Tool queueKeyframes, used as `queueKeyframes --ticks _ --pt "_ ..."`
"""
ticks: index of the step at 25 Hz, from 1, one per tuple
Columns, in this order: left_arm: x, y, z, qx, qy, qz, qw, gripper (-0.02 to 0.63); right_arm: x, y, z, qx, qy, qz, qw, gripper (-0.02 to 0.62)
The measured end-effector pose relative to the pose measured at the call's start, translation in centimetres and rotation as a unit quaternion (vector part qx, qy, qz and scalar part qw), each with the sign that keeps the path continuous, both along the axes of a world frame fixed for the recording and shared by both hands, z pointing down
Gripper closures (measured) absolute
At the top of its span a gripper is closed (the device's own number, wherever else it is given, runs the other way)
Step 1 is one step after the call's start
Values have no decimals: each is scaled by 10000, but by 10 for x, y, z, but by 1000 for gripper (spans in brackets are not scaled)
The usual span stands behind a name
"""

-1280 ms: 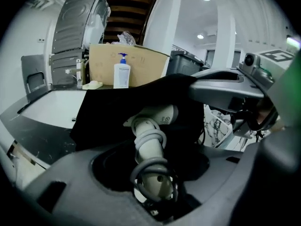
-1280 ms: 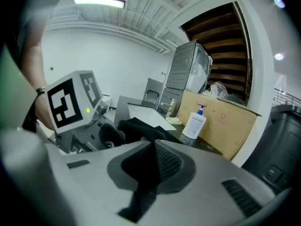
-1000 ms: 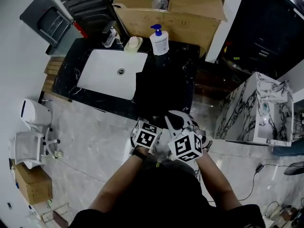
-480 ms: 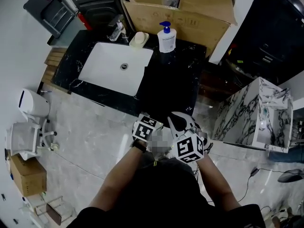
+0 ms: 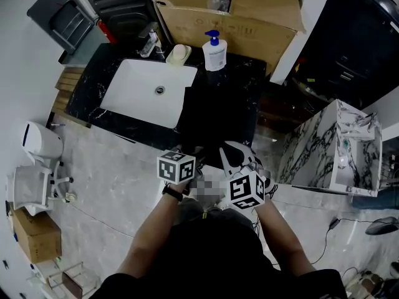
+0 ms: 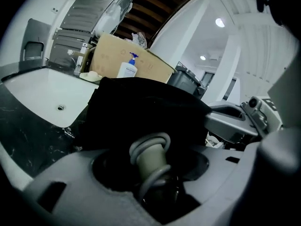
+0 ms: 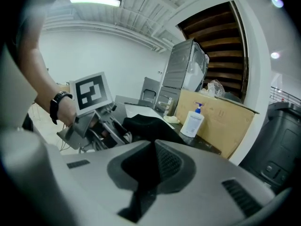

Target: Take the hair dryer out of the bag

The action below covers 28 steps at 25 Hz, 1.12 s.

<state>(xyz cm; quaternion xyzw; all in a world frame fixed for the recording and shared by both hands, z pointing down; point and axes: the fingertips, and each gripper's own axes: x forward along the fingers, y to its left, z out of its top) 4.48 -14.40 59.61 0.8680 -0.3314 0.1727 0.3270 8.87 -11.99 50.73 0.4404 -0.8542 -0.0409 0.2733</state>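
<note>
Counts: two grippers, one black fabric bag (image 5: 215,114), one hair dryer (image 6: 150,157), one white rectangular sink (image 5: 140,98), one white pump bottle with a blue top (image 5: 214,53), one large brown cardboard box (image 5: 249,23).
Left gripper (image 5: 184,154): jaws pinch a beige stem wound with grey cord. That stem is all that shows of the hair dryer.
Hair dryer place: between the left gripper's jaws, at the near side of the bag, whose dark cloth rises right behind it. How much is inside the bag cannot be told.
Right gripper (image 5: 232,157): jaws pressed together on a fold of the bag's black cloth, which hangs from between them in the right gripper view.
Bag place: straight ahead of both grippers, on the black marble counter (image 5: 87,98), reaching that counter's near edge.
Grippers to each other: side by side and near.
Ahead-left of the left gripper: the sink, its right edge just beside the bag.
Beyond the bag: the pump bottle, then the cardboard box at the counter's far edge.
Edges: the counter's near edge runs just ahead of the jaws.
Open room: pale marble floor (image 5: 112,185) spreads left of the left gripper. A white veined cabinet (image 5: 330,142) stands well apart to the right of the right gripper.
</note>
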Motion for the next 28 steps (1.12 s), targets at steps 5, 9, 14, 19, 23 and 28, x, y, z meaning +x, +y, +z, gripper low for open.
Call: queueKeyframes --ticks 5,9,14,19,23,28 --pt "-3 2 -6 63 -5 155 9999 373 8 -19 -10 176 66 200 9996 566" --pt "-5 6 -10 112 140 290 9994 373 11 -35 -22 318 99 280 9991 566" --pt "-12 11 -13 131 339 351 9987 373 17 -47 -31 393 112 375 9985 566" --pt "-20 11 -15 15 687 356 9970 373 19 -55 -33 370 179 444 9982 566" --pt "-21 17 -20 -3 907 594 9941 373 21 -61 -32 294 209 508 9981 566" --pt "-25 27 -26 -34 1130 910 9894 373 23 -70 -34 241 259 587 9976 566"
